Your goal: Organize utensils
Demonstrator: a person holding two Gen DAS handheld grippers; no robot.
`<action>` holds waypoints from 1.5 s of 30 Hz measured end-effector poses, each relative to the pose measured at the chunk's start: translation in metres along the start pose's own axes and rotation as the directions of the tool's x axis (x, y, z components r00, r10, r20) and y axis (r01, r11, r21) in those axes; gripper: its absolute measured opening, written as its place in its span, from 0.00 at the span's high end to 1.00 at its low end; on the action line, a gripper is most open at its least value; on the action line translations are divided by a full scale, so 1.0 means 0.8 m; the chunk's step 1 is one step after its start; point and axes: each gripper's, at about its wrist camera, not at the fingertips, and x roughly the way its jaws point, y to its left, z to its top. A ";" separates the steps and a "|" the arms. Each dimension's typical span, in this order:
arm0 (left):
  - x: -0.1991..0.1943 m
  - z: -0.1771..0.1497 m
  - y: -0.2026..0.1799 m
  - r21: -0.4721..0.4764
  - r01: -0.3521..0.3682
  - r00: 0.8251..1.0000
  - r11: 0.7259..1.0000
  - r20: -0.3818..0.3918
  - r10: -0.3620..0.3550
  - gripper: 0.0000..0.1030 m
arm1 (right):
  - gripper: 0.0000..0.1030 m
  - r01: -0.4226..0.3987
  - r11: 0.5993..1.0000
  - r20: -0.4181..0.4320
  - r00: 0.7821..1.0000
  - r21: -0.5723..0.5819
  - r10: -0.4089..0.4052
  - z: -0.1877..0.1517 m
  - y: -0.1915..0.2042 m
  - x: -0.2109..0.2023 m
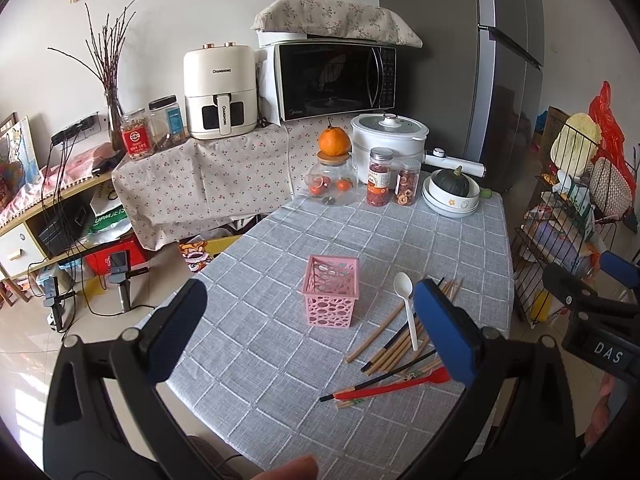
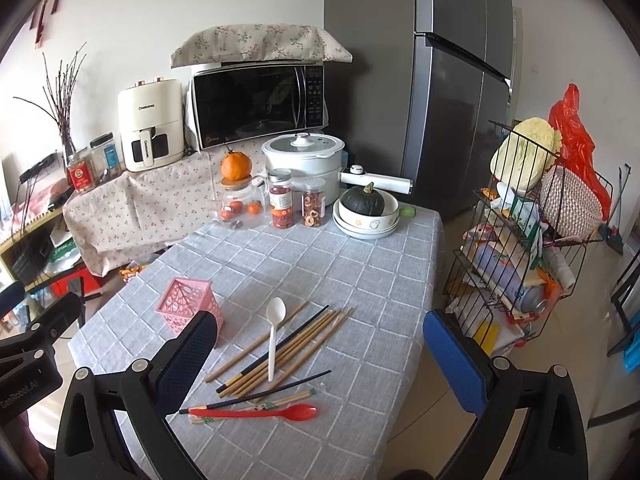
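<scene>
An empty pink perforated holder (image 1: 331,291) (image 2: 190,306) stands upright on the grey checked tablecloth (image 1: 340,240). To its right lies a loose pile of wooden and black chopsticks (image 1: 396,340) (image 2: 288,344), with a white spoon (image 1: 406,304) (image 2: 274,332) across them. A red spoon (image 1: 396,386) (image 2: 256,413) lies nearest the front edge. My left gripper (image 1: 316,320) hovers open above the table's near end, nothing between its blue pads. My right gripper (image 2: 320,360) is open too, over the chopstick pile and apart from it.
At the table's far end stand a glass jar topped by an orange (image 1: 334,142), two snack jars (image 1: 380,176), a white pot (image 1: 388,140) and bowls with a squash (image 1: 452,192). A wire rack (image 2: 532,240) crowds the right side. A fridge (image 2: 452,80) and microwave (image 1: 332,76) stand behind.
</scene>
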 end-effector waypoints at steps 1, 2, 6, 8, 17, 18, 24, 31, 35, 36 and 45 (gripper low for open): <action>0.000 0.001 0.001 0.000 0.000 1.000 1.000 0.000 0.000 0.00 | 0.00 0.000 1.000 0.000 1.000 0.000 0.000 0.000 0.000 0.000; 0.000 0.000 0.000 0.001 0.000 1.000 1.000 0.000 0.000 0.00 | 0.00 0.000 1.000 0.000 1.000 -0.001 0.000 0.000 0.000 0.000; 0.000 0.000 0.000 0.001 0.000 1.000 1.000 0.000 0.000 0.00 | 0.00 0.001 1.000 0.000 1.000 0.000 -0.001 0.000 0.000 0.000; 0.000 0.000 0.000 0.001 -0.001 1.000 1.000 0.000 0.001 0.00 | 0.00 0.001 1.000 0.000 1.000 0.001 -0.001 0.000 0.000 0.000; -0.002 0.005 0.002 -0.003 -0.003 1.000 1.000 0.003 0.003 0.00 | 0.00 0.001 1.000 0.000 1.000 0.000 -0.001 0.000 0.000 0.001; -0.002 0.005 0.002 -0.003 -0.003 1.000 1.000 0.003 0.003 0.00 | 0.00 0.001 1.000 -0.001 1.000 0.000 -0.001 0.000 0.000 0.000; -0.002 0.005 0.002 -0.003 -0.005 1.000 1.000 0.004 0.005 0.00 | 0.00 0.001 1.000 -0.001 1.000 0.001 -0.001 -0.001 0.000 0.001; -0.002 0.005 0.002 -0.004 -0.006 1.000 1.000 0.005 0.006 0.00 | 0.00 0.000 1.000 -0.003 1.000 0.000 0.000 -0.002 0.000 0.001; -0.002 0.005 0.002 -0.004 -0.006 1.000 1.000 0.004 0.006 0.00 | 0.00 0.001 1.000 -0.002 1.000 0.004 -0.001 -0.001 -0.001 0.001; -0.002 0.006 0.003 -0.004 -0.006 1.000 1.000 0.004 0.006 0.00 | 0.00 0.002 1.000 -0.003 1.000 0.005 -0.002 -0.002 -0.001 0.002; 0.000 0.006 0.004 -0.002 -0.009 1.000 1.000 0.009 0.009 0.00 | 0.00 0.005 1.000 -0.003 1.000 0.006 -0.005 -0.004 -0.002 0.002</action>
